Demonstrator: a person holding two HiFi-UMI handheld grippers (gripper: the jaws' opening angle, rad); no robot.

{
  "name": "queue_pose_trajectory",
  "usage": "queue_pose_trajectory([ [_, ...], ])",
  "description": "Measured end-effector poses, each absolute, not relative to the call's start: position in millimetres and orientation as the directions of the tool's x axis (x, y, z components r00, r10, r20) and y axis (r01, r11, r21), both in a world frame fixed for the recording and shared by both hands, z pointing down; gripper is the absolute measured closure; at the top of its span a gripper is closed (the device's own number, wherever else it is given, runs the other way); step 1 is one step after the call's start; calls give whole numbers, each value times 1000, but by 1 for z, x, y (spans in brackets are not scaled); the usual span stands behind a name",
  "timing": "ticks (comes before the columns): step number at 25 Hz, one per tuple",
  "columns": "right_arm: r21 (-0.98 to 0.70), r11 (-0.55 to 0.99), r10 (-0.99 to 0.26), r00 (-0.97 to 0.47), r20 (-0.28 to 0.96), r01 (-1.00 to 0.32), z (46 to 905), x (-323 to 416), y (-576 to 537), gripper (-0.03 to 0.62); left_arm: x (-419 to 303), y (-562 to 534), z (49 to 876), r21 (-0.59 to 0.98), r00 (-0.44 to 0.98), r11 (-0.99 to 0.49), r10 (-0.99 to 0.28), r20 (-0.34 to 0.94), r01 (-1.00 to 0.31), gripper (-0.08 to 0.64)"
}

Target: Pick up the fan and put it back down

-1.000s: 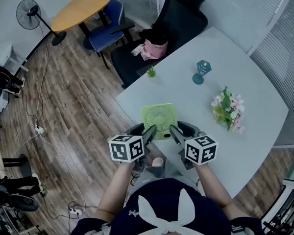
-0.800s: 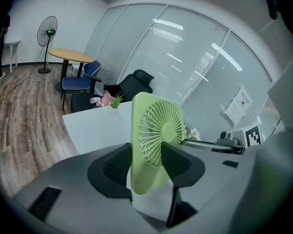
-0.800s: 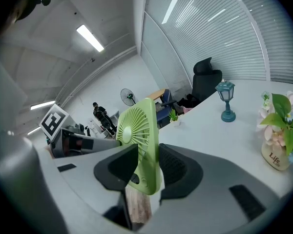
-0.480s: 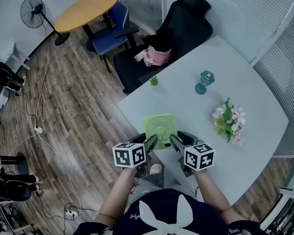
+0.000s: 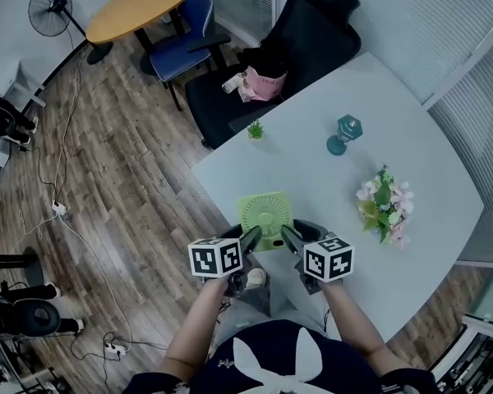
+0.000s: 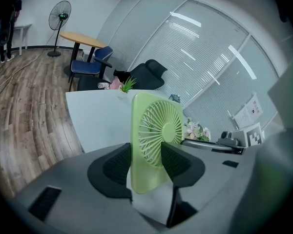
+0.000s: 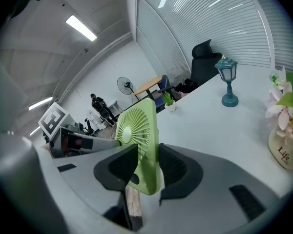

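**Both hand-held grippers clamped on the green fan at the table's near edge**

I have the left hand-held gripper [image 5: 251,238] closed on the left side of the fan [image 5: 265,217]. The right hand-held gripper [image 5: 287,239] is closed on its right side. In the left gripper view, the left hand-held gripper [image 6: 147,164] has its two dark pads pressed against the front and back faces of the fan [image 6: 156,135]. The square green frame stands upright between them. The right gripper view shows the same: the right hand-held gripper [image 7: 145,168] pinches the fan [image 7: 138,140] near its lower edge.

The fan sits over the near edge of the white table [image 5: 312,179], close to my body, grille facing up toward the head camera. I cannot tell whether its base touches the tabletop.

Farther back on the table are a teal lantern [image 5: 343,134], a bunch of pink and white flowers [image 5: 384,194] and a small potted plant [image 5: 255,129], all well apart from the fan. Beyond the table stands a black office chair [image 5: 308,35].
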State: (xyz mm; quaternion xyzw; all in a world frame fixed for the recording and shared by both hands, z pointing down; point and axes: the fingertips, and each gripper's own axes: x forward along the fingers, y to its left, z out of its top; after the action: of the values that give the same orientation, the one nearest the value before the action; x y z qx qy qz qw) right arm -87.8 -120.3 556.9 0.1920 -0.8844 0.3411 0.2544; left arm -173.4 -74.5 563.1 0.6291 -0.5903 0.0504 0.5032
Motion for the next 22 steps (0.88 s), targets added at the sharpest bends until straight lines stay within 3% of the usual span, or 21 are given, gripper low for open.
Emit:
queue_pose_trajectory([
  [22, -532, 640, -29, -709, 705, -555, 647, -80, -117, 451, -162, -67, 651, 595, 326, 363, -579, 747, -717, 357],
])
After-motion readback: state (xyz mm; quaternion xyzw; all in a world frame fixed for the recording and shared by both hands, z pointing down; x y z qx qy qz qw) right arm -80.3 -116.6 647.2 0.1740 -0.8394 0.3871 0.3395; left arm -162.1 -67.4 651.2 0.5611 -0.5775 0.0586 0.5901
